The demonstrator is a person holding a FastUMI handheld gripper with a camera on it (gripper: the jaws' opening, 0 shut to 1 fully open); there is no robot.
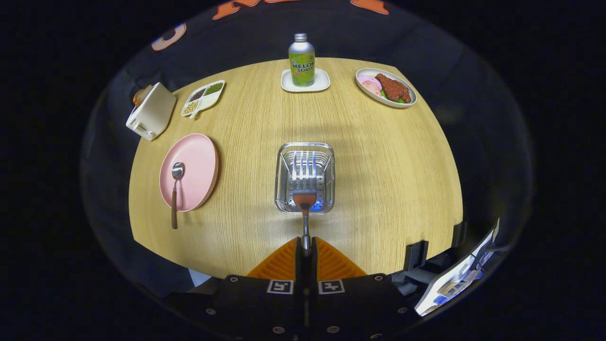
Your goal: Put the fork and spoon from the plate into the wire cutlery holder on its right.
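The gripper point(306, 246) has its two fingers squeezed together on the thin handle of the fork point(304, 182). The fork sticks out straight ahead of the fingers, with its prongs over the open top of the wire cutlery holder point(284, 163). The holder sits on the wooden table point(388, 166), just ahead of the fingers. To the left of the holder lies the pink plate point(196, 163). The spoon point(175, 189) rests on the plate with its bowl on the pink part and its brown handle hanging over the near rim. Far across the table stand a soda bottle point(301, 60) on a small white coaster point(322, 84), a plate of food point(387, 87), a snack tray point(203, 97) and a white toaster point(151, 112)
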